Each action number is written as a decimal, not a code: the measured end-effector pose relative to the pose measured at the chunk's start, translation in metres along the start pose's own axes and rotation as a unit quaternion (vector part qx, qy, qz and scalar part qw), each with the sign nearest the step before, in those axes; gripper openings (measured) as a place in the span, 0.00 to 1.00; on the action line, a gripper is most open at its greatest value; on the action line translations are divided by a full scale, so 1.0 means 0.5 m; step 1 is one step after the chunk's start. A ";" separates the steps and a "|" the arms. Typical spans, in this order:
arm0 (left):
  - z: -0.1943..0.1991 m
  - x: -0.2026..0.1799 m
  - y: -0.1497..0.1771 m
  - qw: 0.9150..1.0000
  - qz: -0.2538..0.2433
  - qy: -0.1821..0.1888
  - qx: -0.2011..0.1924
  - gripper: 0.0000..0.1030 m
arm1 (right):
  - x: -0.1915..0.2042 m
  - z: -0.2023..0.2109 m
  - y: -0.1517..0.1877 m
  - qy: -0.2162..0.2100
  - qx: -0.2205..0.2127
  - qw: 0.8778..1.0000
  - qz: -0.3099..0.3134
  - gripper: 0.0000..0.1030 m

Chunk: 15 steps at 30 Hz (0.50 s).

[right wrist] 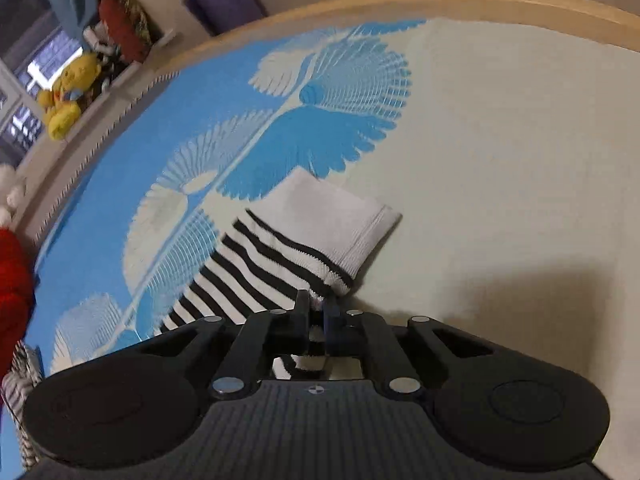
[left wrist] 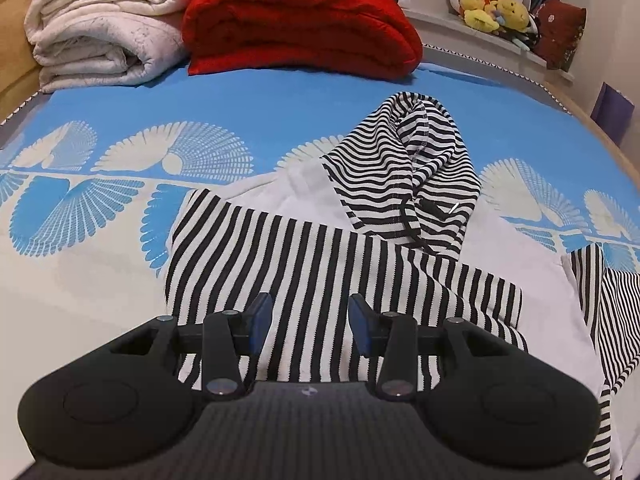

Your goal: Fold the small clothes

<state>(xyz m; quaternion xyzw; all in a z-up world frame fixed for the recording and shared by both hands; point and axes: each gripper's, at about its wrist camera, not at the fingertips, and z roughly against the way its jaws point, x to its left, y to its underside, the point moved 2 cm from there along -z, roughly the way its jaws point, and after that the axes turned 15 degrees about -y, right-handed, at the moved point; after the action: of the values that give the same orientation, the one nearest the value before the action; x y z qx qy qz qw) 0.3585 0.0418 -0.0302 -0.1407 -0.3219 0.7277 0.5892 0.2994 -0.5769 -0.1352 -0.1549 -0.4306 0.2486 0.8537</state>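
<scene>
- The striped hoodie (left wrist: 320, 264) lies in the middle of the bed (left wrist: 100, 104), only partly folded.
- The left gripper (left wrist: 310, 322) has its fingers apart, holding nothing.
- The right gripper (right wrist: 317, 314) has its fingers pinched on the sleeve (right wrist: 304, 240); it looks not folded in yet.

Striped hoodie (left wrist: 320, 272): lower hem hidden behind the left gripper (left wrist: 310, 322) body, right sleeve cut by the frame edge. Sleeve cuff (right wrist: 320, 236): the pinched edge is buried between the right gripper (right wrist: 318, 312) fingers. Yellow plush toys (left wrist: 494, 10) on the sill, too small to identify, possibly ducks. Left side of the right wrist view smeared.
</scene>
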 end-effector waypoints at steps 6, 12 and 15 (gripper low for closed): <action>-0.007 0.003 0.002 1.000 -0.005 -0.004 0.011 0.45 | 0.037 0.026 -0.008 0.013 -0.033 0.999 0.006 0.03; -0.008 0.016 0.001 1.000 -0.002 -0.006 0.016 0.45 | 0.076 0.032 -0.003 0.058 -0.044 0.995 0.066 0.03; -0.009 0.030 -0.002 1.000 0.007 -0.004 0.019 0.45 | 0.140 0.051 0.007 0.079 -0.066 0.987 0.120 0.03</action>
<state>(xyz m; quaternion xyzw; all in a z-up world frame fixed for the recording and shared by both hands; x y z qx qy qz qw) 0.3577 0.0576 -0.0303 -0.1285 -0.3096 0.7382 0.5854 0.3131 -0.5338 -0.0758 -0.2808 -0.3557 0.3073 0.8368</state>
